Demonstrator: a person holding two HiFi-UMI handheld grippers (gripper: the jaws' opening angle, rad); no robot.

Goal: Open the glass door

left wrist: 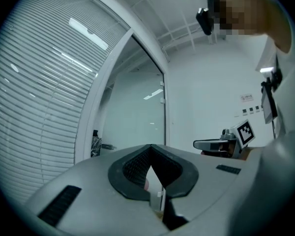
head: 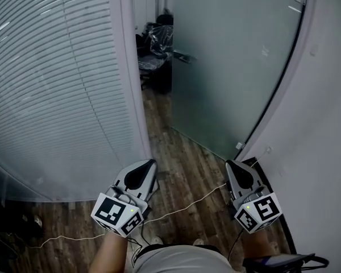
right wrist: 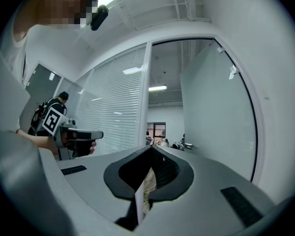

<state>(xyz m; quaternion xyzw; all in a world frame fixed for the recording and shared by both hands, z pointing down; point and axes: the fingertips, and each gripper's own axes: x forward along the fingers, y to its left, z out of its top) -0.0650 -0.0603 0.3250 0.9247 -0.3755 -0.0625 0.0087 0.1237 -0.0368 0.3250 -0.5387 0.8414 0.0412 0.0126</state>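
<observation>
The glass door (head: 227, 67) is frosted and stands open. It is swung inward from its hinge side along the white wall (head: 329, 124) at the right, and its free edge points into the room beyond. A metal handle (head: 183, 56) projects from that free edge, and a small hinge fitting (head: 239, 146) sits at the bottom corner next to the wall. To the left of the opening stands a white frame post (head: 128, 78), and left of the post is a glazed partition with closed horizontal blinds (head: 51, 84). Through the opening, a dark object (head: 156, 44) under clear plastic is visible. It is probably an office chair, but the view is too dim to confirm this. The floor (head: 187, 175) is wood plank, and a thin pale cable (head: 182, 206) lies across it in front of the doorway. The left gripper (head: 148, 165) is held low in front of the person, just to the right of the post base, and points toward the opening. Its jaws are pressed together at the tips with nothing between them. The right gripper (head: 232, 164) is held at the same level near the wall and below the bottom corner of the door. Its jaws are also fully closed and empty. Both grippers are well apart from the door handle, and neither touches the door.
</observation>
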